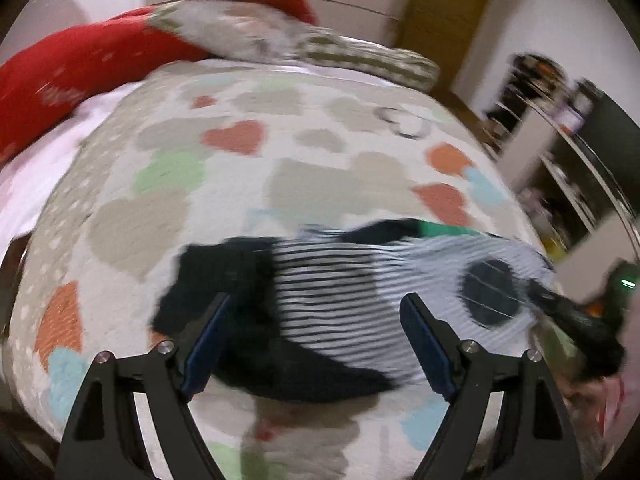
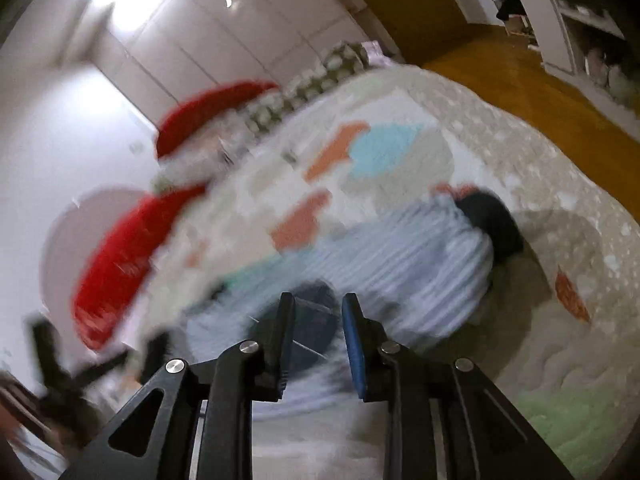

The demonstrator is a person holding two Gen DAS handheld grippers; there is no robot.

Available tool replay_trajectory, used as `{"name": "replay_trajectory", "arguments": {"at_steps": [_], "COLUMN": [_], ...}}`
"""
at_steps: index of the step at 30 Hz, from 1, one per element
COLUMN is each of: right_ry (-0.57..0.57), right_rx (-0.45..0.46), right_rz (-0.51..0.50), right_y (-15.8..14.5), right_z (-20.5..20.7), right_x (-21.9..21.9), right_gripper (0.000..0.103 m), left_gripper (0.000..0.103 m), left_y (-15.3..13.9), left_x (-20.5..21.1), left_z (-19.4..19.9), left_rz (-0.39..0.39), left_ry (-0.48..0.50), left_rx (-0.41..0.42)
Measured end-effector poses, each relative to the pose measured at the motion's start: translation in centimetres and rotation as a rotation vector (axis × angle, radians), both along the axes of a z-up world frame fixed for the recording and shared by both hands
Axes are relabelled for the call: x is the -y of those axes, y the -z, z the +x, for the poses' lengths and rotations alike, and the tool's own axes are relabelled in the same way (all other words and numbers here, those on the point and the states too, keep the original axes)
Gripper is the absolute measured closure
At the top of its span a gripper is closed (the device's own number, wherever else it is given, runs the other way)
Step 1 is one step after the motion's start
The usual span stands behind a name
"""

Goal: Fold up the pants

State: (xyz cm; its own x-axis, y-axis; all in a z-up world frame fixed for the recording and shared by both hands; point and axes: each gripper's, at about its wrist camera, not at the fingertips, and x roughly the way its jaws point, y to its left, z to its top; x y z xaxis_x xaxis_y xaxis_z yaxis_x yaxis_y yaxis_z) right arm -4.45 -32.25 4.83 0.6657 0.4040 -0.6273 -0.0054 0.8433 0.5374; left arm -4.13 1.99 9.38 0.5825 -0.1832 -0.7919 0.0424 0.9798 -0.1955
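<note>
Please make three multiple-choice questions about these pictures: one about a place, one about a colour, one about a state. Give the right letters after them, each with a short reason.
1. Where do the striped pants lie?
A. on the heart-patterned bedcover
B. on the wooden floor
C. on a shelf

2. What colour is the big cushion at the far end of the bed?
A. blue
B. red
C. yellow

3. How do the left tongs stand?
A. shut on the pants
B. shut on the cushion
C. wide open, gripping nothing

Answers:
1. A, since the bedcover with its coloured hearts shows all around the pants.
2. B, since both views show it bright red beside a grey patterned pillow.
3. C, since the two blue pads stand far apart above the pants and press on no cloth.
</note>
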Motion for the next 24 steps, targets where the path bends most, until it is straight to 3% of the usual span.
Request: {"name": "replay_trajectory", "arguments": {"at_steps": [2,5,7,8,9,10,13,17,24], "right_ry": [0.087,0.204,0.26,0.282,0.284,0.278,0.248,0.206,0.143], "right_rx": [-0.032,0.0,0.03,0.045,0.048,0.044,0.014,0.012,-0.01], "right_rz": [-0.031,0.045,0.01,0.005,0.019,0.041,0.1,0.061,0.009], "right_y": [1.3,0.9,0.1,-0.3,-0.4,-0.4,0.3,0.4,1.8], "right_z": [-0.2,-1.8,-2.5,-3.0,-3.2,-3.6,-3.6,-2.7,0.0], "right_x": [1.0,4.0,4.9,5.4,5.8,6.2,6.6,5.6,4.3], "right_gripper": [0.078,0.077,0.07,0.059,0.05,0.049,0.049,0.049,0.049], "left_gripper": [0.019,0.019,0.019,0.019,0.019,0.019,0.019,0.019,0.019], "left_y": [-0.8,-1.8,-2.0,-1.9,-1.8,-1.5,-0.3,2.2,6.2], "left_x": [1.8,5.1,7.7,9.4,10.8,12.5,17.6,23.4,31.9], "left_z": [0.5,2.3,3.9,5.0,5.9,7.0,10.2,14.4,17.6], "left_rz": [0.011,0.019,0.007,0.001,-0.002,-0.006,-0.029,-0.07,0.066], "left_ry": [0.066,0.162,0.245,0.286,0.317,0.351,0.425,0.48,0.628], "left_rx": [0.0,-0.03,-0.068,-0.091,-0.111,-0.134,-0.205,-0.293,-0.341]}}
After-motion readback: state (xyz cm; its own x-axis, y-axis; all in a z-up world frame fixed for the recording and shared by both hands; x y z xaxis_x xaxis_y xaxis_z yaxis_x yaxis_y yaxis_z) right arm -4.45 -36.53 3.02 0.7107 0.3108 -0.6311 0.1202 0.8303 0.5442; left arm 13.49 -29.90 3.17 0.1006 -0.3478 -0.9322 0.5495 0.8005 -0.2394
